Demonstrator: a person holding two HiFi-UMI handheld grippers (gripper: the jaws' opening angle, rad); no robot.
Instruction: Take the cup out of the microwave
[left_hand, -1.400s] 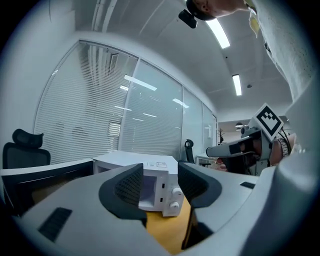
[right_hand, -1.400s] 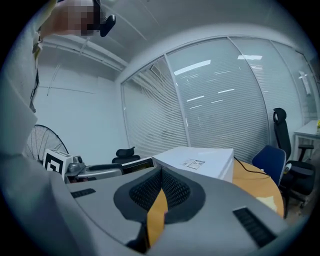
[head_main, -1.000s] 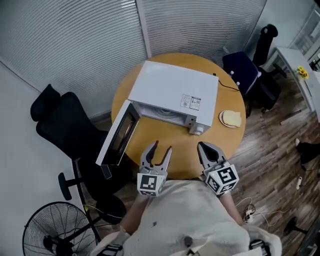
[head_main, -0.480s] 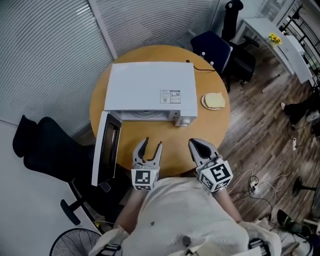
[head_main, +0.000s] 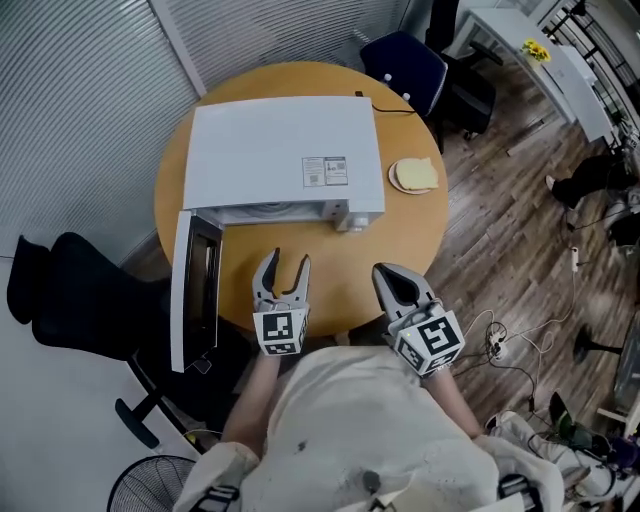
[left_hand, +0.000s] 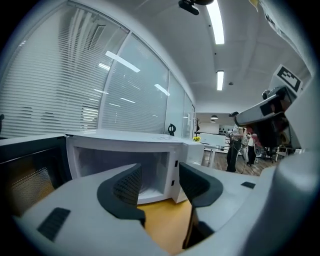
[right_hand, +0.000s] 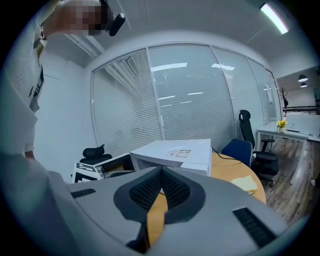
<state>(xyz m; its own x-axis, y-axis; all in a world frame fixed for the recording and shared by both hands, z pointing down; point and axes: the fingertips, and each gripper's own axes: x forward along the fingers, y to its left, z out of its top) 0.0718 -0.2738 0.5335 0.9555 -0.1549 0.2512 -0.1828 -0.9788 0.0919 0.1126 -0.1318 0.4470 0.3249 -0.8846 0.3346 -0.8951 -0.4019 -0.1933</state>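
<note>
A white microwave (head_main: 285, 150) stands on the round wooden table (head_main: 330, 275), its door (head_main: 193, 285) swung open to the left. In the left gripper view its cavity (left_hand: 150, 170) faces me, and I see no cup in it or in any other view. My left gripper (head_main: 281, 262) hovers over the table's front edge, just right of the door. Its jaws have just been opening, they stand apart (left_hand: 160, 182), and nothing is between them. My right gripper (head_main: 392, 278) hangs beside it to the right, pads pressed together (right_hand: 161, 187) and empty.
A small plate with a yellow slice (head_main: 413, 175) lies right of the microwave, and a black cable runs off its back. A black office chair (head_main: 70, 290) stands by the open door, a blue chair (head_main: 405, 60) behind the table, a fan (head_main: 150, 485) on the floor.
The head view has swung, so the microwave now sits squarer and more to the left. Both grippers have dropped a little toward the table's front edge, the left one more.
</note>
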